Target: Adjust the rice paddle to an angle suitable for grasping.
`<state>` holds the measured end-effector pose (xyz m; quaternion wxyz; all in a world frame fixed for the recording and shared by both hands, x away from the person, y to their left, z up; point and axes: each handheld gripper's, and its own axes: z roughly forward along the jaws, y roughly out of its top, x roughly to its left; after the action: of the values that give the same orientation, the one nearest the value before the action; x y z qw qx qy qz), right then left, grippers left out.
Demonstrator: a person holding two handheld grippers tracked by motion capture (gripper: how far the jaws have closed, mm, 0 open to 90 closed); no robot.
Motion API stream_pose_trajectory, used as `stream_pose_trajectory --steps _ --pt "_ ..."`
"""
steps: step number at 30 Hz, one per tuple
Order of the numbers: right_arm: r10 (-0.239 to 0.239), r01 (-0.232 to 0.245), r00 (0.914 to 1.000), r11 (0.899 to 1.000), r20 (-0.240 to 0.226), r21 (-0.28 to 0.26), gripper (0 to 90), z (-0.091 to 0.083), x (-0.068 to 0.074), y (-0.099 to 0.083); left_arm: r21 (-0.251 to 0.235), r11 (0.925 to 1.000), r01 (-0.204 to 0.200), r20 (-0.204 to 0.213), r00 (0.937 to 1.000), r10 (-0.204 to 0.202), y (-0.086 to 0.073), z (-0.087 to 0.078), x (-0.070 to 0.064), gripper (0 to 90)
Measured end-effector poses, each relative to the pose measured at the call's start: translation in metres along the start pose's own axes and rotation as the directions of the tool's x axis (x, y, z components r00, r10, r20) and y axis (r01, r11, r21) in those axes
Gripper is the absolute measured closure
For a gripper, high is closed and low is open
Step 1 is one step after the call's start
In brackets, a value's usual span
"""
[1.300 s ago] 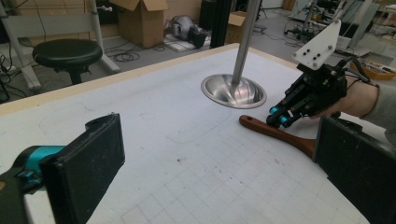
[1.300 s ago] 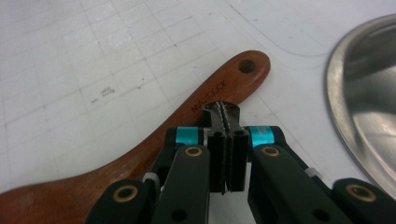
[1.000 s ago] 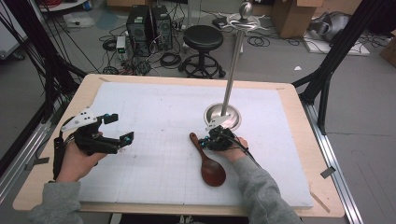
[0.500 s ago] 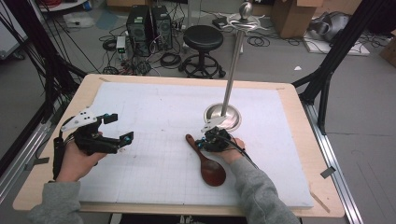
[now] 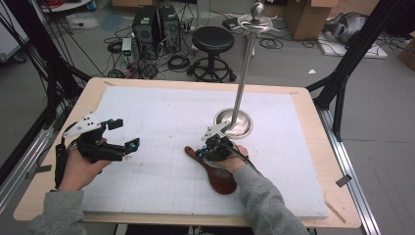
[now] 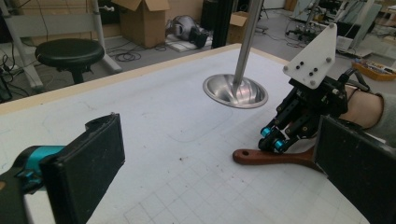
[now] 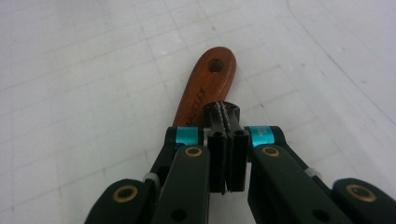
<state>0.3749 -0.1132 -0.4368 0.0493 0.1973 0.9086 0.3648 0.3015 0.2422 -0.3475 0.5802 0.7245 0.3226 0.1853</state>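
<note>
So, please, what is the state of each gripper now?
Left gripper: open, holding nothing.
Right gripper: jaws shut together, over the wooden spoon's handle, gripping nothing.

A reddish-brown wooden spoon (image 5: 215, 171) lies on a white mat (image 5: 161, 122) printed with a faint grey grid.

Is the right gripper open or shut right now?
Shut. In the right gripper view, the right gripper's fingers are pressed together with no gap, just over the wooden spoon's handle; nothing visibly sits between them.
</note>
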Motion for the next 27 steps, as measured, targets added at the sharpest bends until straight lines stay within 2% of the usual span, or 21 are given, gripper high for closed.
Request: stream_pose_trajectory --steps 7,20,27 --pt "-0.012 0.012 0.9998 1.000 -0.015 0.013 89.7 0.007 0.008 0.008 -0.004 1.0000 0.003 -0.003 1.0000 -0.003 0.000 -0.002 0.001 2.7" --pt "-0.052 0.055 0.9954 0.998 -0.081 0.030 89.7 0.014 0.023 0.016 -0.003 0.9999 0.013 -0.012 0.9998 -0.013 -0.001 -0.005 0.003 2.7" --pt "-0.062 0.065 0.9952 0.997 -0.076 0.031 89.7 0.013 0.026 0.017 -0.009 1.0000 0.003 -0.010 0.9999 -0.003 0.001 -0.005 0.003 2.7"
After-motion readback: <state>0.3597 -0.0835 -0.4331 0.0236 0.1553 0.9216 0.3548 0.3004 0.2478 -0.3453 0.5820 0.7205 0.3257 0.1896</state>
